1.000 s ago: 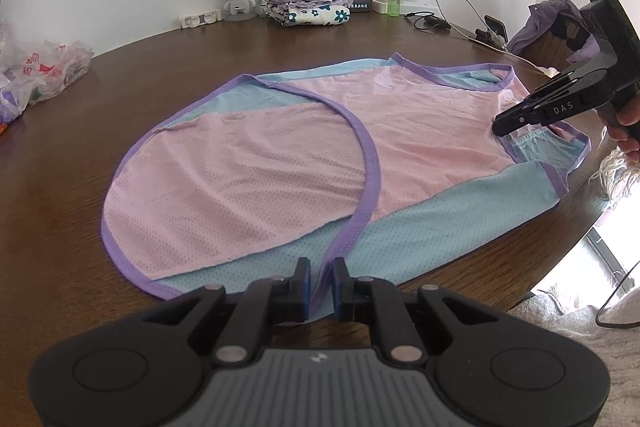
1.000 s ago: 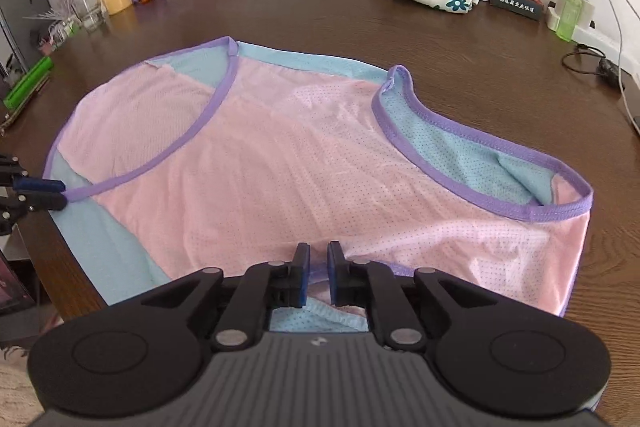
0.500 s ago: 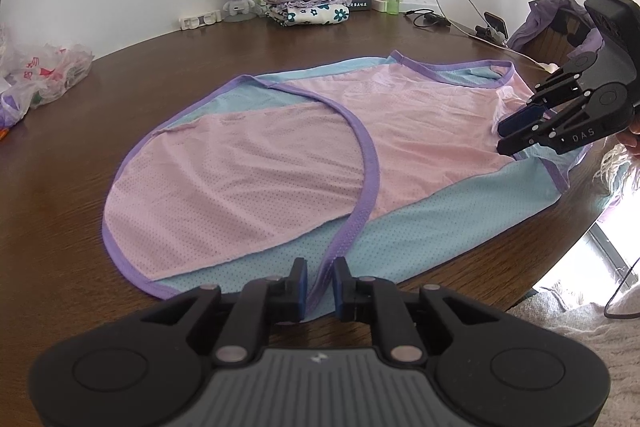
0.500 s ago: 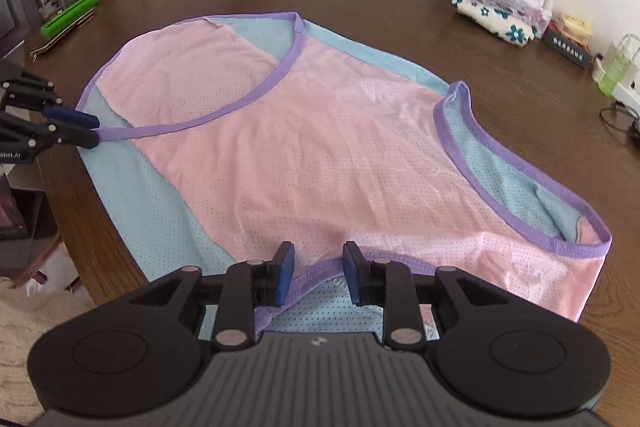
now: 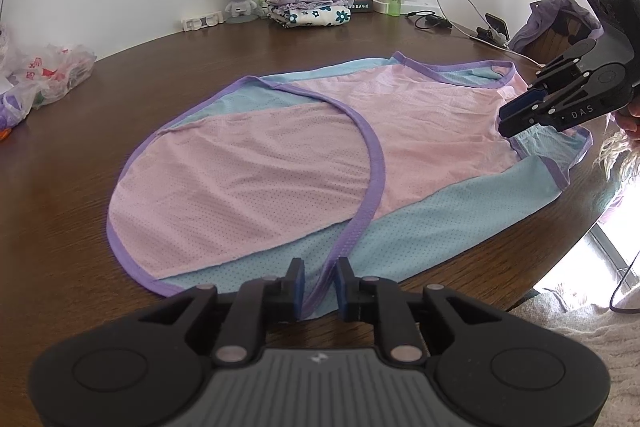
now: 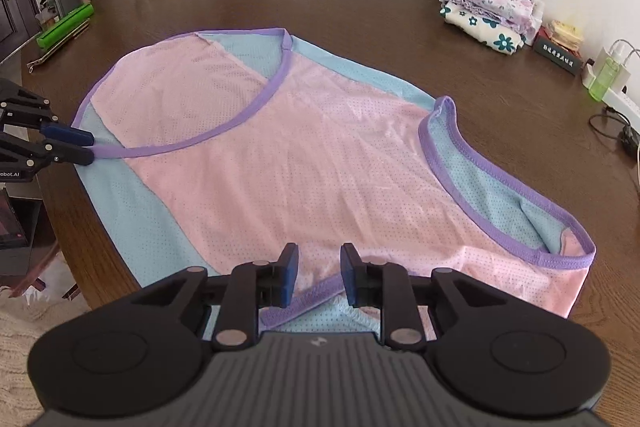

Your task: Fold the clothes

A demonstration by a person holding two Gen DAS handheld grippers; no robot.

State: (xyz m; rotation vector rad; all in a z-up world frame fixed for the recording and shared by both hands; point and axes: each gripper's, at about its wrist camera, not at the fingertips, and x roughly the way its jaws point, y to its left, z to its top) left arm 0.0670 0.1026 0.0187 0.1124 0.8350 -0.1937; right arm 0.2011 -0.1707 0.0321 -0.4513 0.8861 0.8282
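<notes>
Between the left gripper's point(image 5: 320, 285) blue pads, a strip of purple trim point(image 5: 372, 163) runs up from the garment's near corner. The jaws stand narrowly apart and have just been parting a little. Daylight shows on either side of the strip, so nothing is pinched. The gripper body hides where the strip ends.

The right gripper point(image 6: 319, 279) hangs over the opposite end of the garment point(image 6: 320, 163). Its jaws are spread somewhat wider, though they have just been easing closer. An armhole edge lies beneath the gap, with neither pad pressing on it (whether the tips touch the cloth is hard to judge from here). Seen from the left wrist, only a sliver of the person's hand point(image 5: 630, 119) shows behind it, cut off by the frame.

The garment is a pink and light-blue mesh vest, spread flat on the dark wooden table point(image 6: 360, 7). One side is folded over, and its near edge reaches the table's rim.

Well beyond it, by the wall, sits a stack of folded floral clothes point(image 5: 308, 3). A crumpled plastic bag point(image 5: 44, 71) lies at the far left, partly out of frame, and the print on it is unreadable.
</notes>
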